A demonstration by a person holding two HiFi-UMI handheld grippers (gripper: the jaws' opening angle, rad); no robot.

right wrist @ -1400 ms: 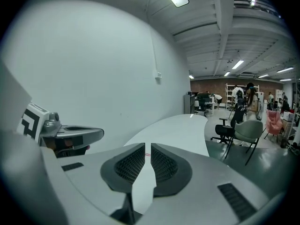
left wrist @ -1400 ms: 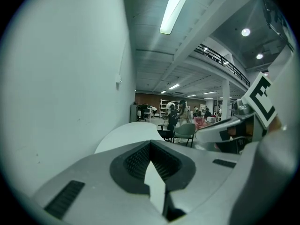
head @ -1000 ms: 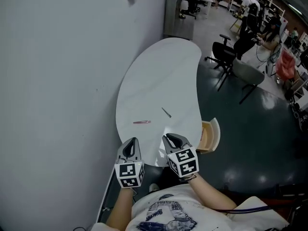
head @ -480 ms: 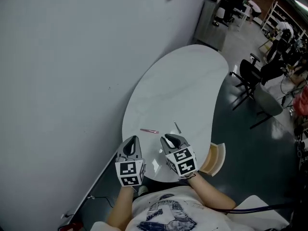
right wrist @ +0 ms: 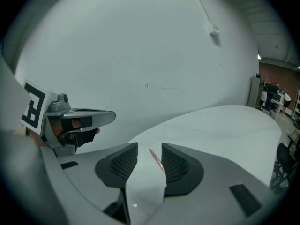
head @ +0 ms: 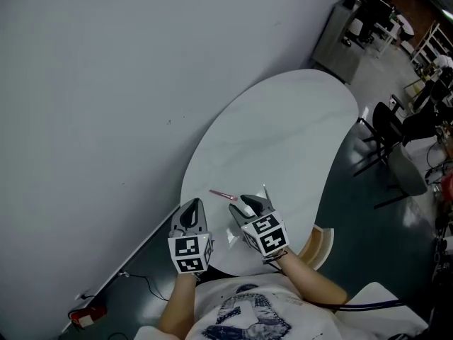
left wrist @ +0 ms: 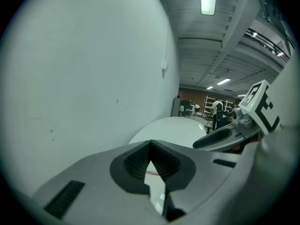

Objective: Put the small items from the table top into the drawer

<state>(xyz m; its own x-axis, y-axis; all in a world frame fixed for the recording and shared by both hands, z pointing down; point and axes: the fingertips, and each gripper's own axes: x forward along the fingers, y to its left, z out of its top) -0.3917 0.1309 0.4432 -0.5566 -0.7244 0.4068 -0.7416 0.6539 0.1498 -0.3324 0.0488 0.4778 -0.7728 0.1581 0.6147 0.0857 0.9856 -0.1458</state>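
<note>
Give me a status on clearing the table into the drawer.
Done: the drawer stands open; its contents can't be seen. In hand: nothing; the right gripper has just been opening its jaws, empty, aimed at the pink pen. Left: that pen and the thin grey stick both lie on the table.

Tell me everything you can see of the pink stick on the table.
The pink stick is thin, straight and pinkish-red; it is too small to tell what it is. It lies flat on the white table, at the person's end, toward the wall side. Only the tabletop touches it. The right gripper is close by. Its jaws have just been opening, and the stick shows through their gap but lies beyond them, not gripped.
</note>
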